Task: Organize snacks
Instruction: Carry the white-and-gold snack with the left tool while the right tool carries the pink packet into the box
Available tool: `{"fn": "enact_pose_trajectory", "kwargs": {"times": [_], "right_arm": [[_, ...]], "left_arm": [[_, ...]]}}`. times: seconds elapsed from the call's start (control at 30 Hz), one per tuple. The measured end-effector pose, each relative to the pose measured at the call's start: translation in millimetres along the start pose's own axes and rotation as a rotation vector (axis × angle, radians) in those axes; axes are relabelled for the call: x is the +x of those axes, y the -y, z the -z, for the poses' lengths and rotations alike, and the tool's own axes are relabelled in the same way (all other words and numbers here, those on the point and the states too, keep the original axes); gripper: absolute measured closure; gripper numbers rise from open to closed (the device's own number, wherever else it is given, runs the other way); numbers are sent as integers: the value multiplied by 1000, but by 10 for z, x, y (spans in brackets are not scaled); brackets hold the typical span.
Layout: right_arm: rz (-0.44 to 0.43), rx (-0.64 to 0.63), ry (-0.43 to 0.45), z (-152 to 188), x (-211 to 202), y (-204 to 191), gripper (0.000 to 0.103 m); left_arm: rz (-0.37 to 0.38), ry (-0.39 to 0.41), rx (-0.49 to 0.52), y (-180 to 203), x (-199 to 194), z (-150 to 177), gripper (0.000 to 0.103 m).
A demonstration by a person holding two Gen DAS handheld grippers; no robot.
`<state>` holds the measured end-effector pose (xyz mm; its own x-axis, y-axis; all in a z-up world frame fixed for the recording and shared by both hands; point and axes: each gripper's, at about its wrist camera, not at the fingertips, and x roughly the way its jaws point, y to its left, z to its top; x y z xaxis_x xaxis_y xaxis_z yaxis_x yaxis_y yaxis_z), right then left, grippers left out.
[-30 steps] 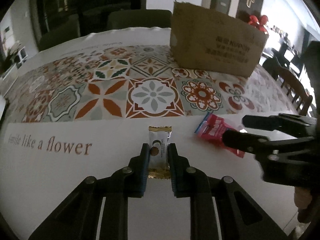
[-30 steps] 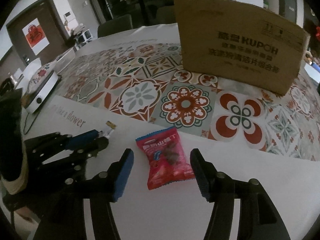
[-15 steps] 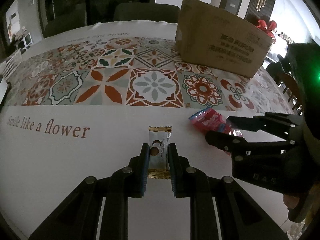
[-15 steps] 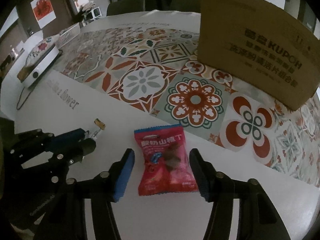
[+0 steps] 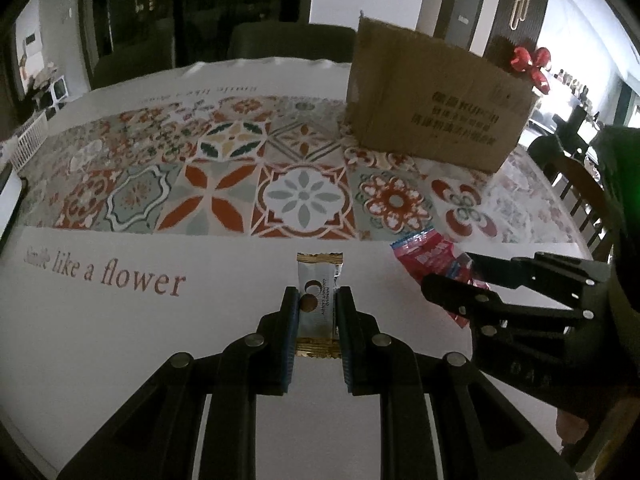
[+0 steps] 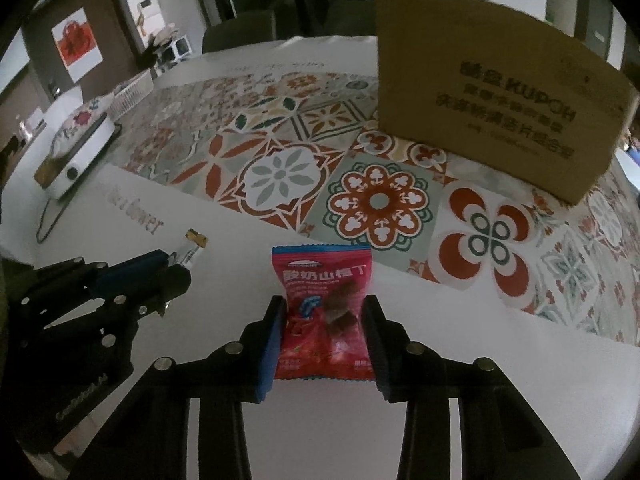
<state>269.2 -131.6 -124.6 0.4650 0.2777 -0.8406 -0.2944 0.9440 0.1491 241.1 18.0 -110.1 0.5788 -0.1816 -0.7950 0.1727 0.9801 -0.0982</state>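
My left gripper (image 5: 318,300) is shut on a small white snack bar with gold ends (image 5: 319,280), held over the white part of the tablecloth. My right gripper (image 6: 325,312) has closed on a red snack packet (image 6: 325,312), its pads against both sides of it. In the left wrist view the red packet (image 5: 424,252) shows at the right between the right gripper's fingers (image 5: 460,292). In the right wrist view the left gripper (image 6: 172,264) shows at the left with the white bar's gold end (image 6: 196,237) sticking out.
A brown cardboard box (image 5: 432,96) stands at the back right of the patterned tablecloth (image 5: 224,184); it also shows in the right wrist view (image 6: 488,84). A white appliance (image 6: 76,152) with a cord sits at the far left. Wooden chairs (image 5: 576,184) stand at the right.
My right gripper's jaws have moved in from wide open to grip the red packet. The left gripper has kept hold of the white bar throughout.
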Motion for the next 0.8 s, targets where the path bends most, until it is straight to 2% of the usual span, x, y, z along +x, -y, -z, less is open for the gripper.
{"fn": "enact_pose_trajectory", "kwargs": {"times": [0.33, 0.8], "right_arm": [[38, 37, 108, -21, -410, 72, 63], [113, 103, 278, -253, -997, 364, 63]], "left_arm": [[32, 80, 48, 198, -261, -251, 83], [83, 195, 105, 537, -523, -761, 83]]}}
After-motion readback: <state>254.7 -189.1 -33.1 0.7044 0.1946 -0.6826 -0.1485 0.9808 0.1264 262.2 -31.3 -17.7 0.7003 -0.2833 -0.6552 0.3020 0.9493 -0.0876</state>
